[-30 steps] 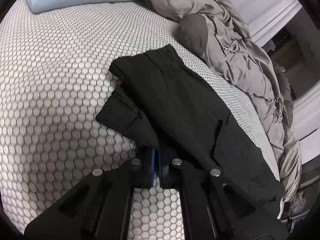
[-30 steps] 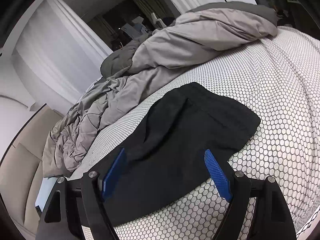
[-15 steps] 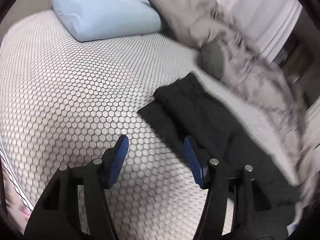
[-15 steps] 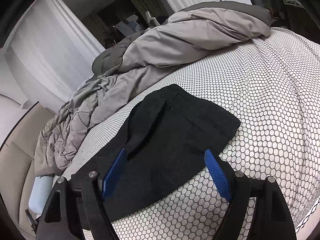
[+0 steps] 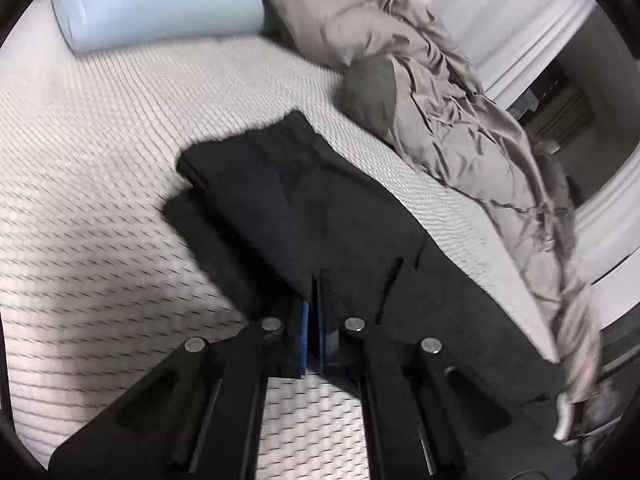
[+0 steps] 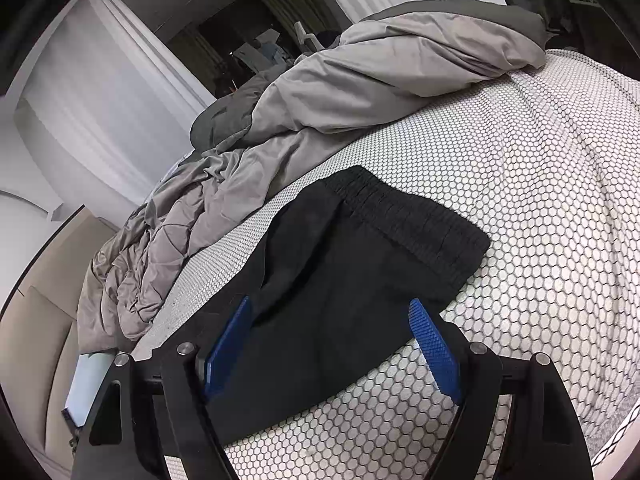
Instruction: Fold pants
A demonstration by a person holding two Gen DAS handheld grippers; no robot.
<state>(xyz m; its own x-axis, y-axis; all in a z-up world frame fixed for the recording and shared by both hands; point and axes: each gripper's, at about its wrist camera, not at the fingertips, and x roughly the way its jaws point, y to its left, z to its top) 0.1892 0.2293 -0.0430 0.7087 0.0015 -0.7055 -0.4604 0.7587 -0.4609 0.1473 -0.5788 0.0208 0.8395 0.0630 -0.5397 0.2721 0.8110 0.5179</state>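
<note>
Black pants (image 5: 320,208) lie folded on the honeycomb-patterned bed (image 5: 100,200), with a lower layer sticking out at the left edge. My left gripper (image 5: 316,284) is shut, its blue pads pressed together with the near edge of the black cloth bunched around the tips. In the right wrist view the pants (image 6: 360,272) show their ribbed waistband (image 6: 408,216) at the far end. My right gripper (image 6: 332,320) hovers open above the pants, one blue pad over the cloth at each side, and nothing is pinched between them.
A rumpled grey duvet (image 5: 440,92) is heaped along the far side of the bed, close to the pants' far edge, and shows again as the grey duvet (image 6: 360,80). A pale blue pillow (image 5: 160,0) lies at the head. White curtains hang beyond.
Half a second ago my left gripper stood open, drawn back from the pants. It has since moved in and shut at their near edge. The right gripper stays open in place.
</note>
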